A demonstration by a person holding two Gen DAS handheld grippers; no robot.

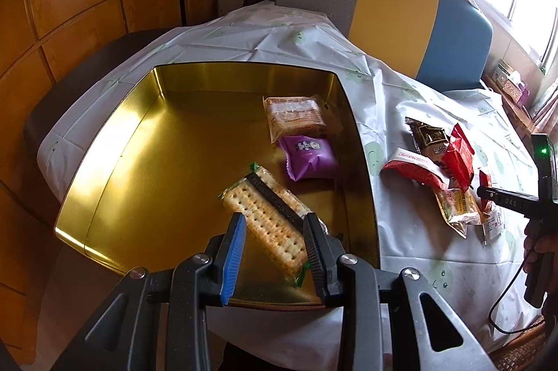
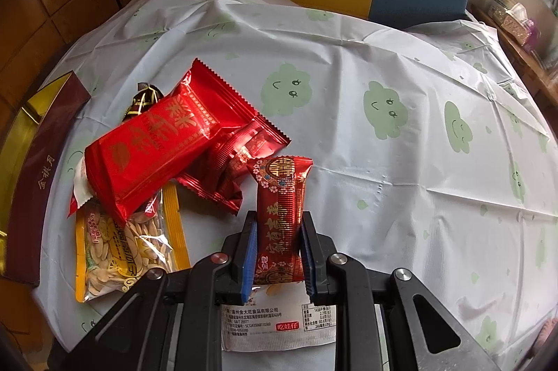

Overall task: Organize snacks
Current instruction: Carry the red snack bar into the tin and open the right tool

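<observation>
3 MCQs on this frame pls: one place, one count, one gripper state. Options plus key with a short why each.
1. Where does the purple snack packet lie?
A. On the tablecloth
B. Inside the gold metal tin
C. In the left gripper

2. How many wrapped snacks lie inside the tin?
A. One
B. Three
C. Five

3. What is the state of the right gripper?
A. Open above bare cloth
B. Shut on the yellow bag of seeds
C. Shut on the small red patterned snack packet

Key:
1 B: the left wrist view shows it on the tin's floor, between the clear-wrapped brown cake and the long cracker pack.
2 B: cake, purple packet and cracker pack are all that show inside.
3 C: both pads press the packet's sides in the right wrist view.

The left gripper stands open around the cracker pack's near end.
</observation>
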